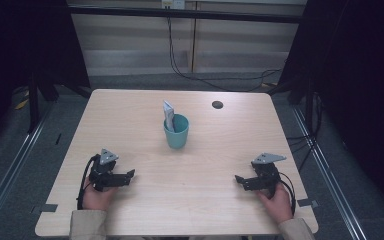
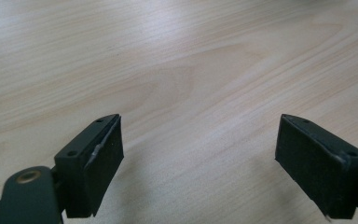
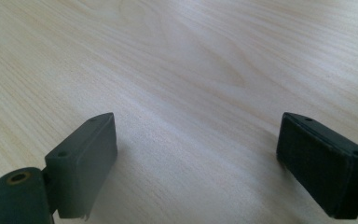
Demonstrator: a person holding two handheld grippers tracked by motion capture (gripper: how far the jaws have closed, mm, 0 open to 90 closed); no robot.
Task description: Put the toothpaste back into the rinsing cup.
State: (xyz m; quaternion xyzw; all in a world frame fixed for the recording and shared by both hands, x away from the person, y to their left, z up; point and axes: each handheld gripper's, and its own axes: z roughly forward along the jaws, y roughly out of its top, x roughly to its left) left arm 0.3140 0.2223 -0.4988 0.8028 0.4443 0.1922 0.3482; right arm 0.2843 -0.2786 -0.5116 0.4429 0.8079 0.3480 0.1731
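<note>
A teal cup (image 1: 176, 131) stands upright near the middle of the light wooden table (image 1: 130, 115), with a pale folded packet (image 1: 168, 114) sticking out of its left side. My left gripper (image 1: 130, 174) rests low at the front left, held by a hand, its tips pointing right toward the table's centre. At the front right, my right gripper (image 1: 238, 179) points left. In the left gripper view the left gripper (image 2: 199, 140) is open over bare wood. In the right gripper view the right gripper (image 3: 198, 140) is open too, with nothing between its jaws.
A small dark round hole (image 1: 217, 104) lies in the tabletop at the back right of the cup. Black cables (image 1: 215, 75) run across the floor behind the table. Metal rails (image 1: 10, 165) flank the table on both sides.
</note>
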